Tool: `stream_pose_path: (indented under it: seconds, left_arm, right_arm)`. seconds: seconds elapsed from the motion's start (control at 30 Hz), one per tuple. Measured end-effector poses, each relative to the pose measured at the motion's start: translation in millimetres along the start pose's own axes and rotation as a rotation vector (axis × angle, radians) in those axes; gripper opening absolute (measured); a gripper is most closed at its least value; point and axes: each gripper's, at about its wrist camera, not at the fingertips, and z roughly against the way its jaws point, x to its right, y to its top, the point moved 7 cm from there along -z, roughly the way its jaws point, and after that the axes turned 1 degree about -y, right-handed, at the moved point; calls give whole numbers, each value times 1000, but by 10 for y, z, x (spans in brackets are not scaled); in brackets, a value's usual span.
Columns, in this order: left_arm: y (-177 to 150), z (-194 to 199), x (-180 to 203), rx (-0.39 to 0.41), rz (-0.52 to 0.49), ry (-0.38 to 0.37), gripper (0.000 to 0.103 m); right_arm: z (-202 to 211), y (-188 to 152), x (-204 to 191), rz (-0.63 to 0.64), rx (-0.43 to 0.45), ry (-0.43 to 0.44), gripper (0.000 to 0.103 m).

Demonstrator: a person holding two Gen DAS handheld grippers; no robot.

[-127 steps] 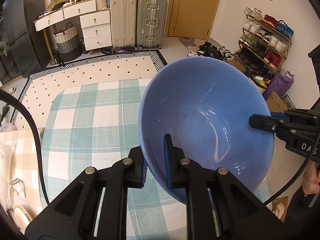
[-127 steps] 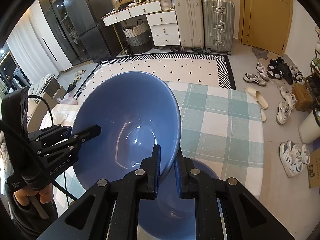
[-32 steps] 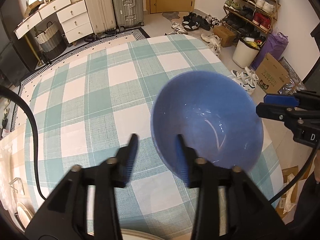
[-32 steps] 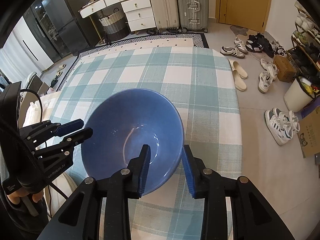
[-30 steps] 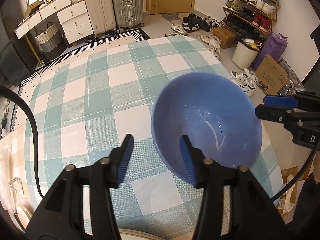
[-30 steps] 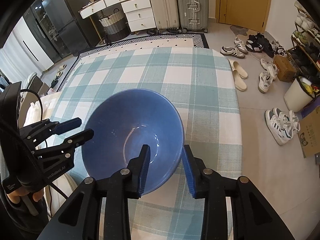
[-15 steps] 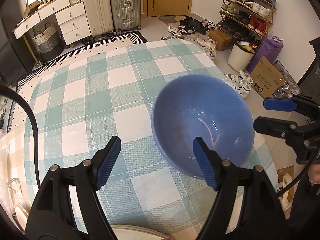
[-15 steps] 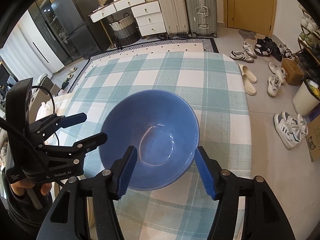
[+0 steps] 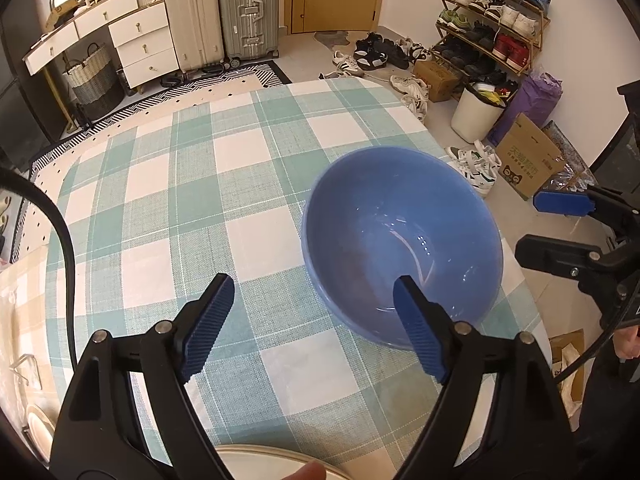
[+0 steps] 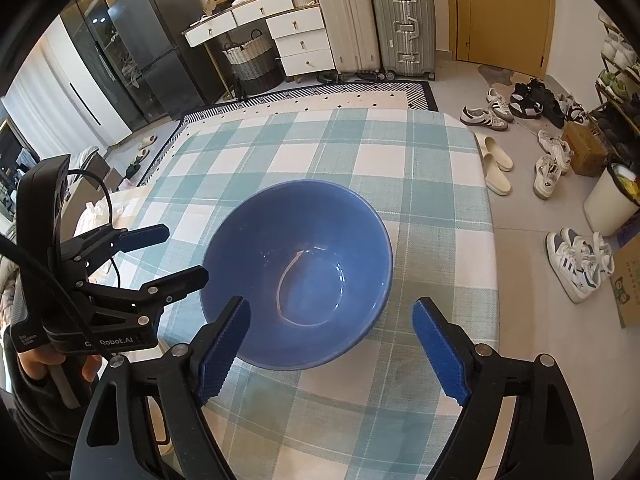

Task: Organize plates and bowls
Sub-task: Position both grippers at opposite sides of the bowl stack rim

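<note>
A large blue bowl [image 9: 400, 248] [image 10: 296, 272] stands upright on the green-and-white checked tablecloth [image 9: 180, 200], near the table's right edge. My left gripper [image 9: 312, 284] [image 10: 180, 254] hovers over the bowl's left rim, one finger outside and one above the inside. Its jaws are opening and no pad touches the bowl. My right gripper [image 10: 331, 304] [image 9: 548, 230] straddles the opposite rim from the other side. Its jaws are opening too, and its pads stand apart from the bowl.
A cream plate's rim [image 9: 272, 456] shows at the table's near edge under the left gripper, with a fingertip [image 9: 304, 474] beside it. Past the right table edge the floor holds shoes [image 10: 576, 264], a white bin [image 9: 476, 116] and a carton [image 9: 524, 164].
Both grippers were shut on the bowl's rim, carrying it tilted. It came down level onto the cloth, and both pairs of jaws spread wide and let go.
</note>
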Motion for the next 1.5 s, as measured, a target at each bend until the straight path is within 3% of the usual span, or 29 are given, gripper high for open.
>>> stream_pose_path:
  seconds: [0.23, 0.33, 1.03, 1.17, 1.5]
  left_arm:
    - [-26, -47, -5, -8, 0, -2, 85]
    - [-28, -64, -3, -5, 4, -9, 102]
    - [16, -356, 43, -15, 26, -61, 100]
    - [39, -392, 46, 10, 2, -18, 100]
    - [47, -547, 50, -1, -15, -14, 100]
  right_arm:
    - [-43, -26, 26, -2, -7, 3, 85]
    - [-50, -27, 22, -3, -6, 8, 85]
    - [-282, -65, 239, -47, -4, -2, 86]
    - [-338, -69, 267, -60, 0, 16, 86]
    - [-585, -68, 309, -57, -22, 11, 86]
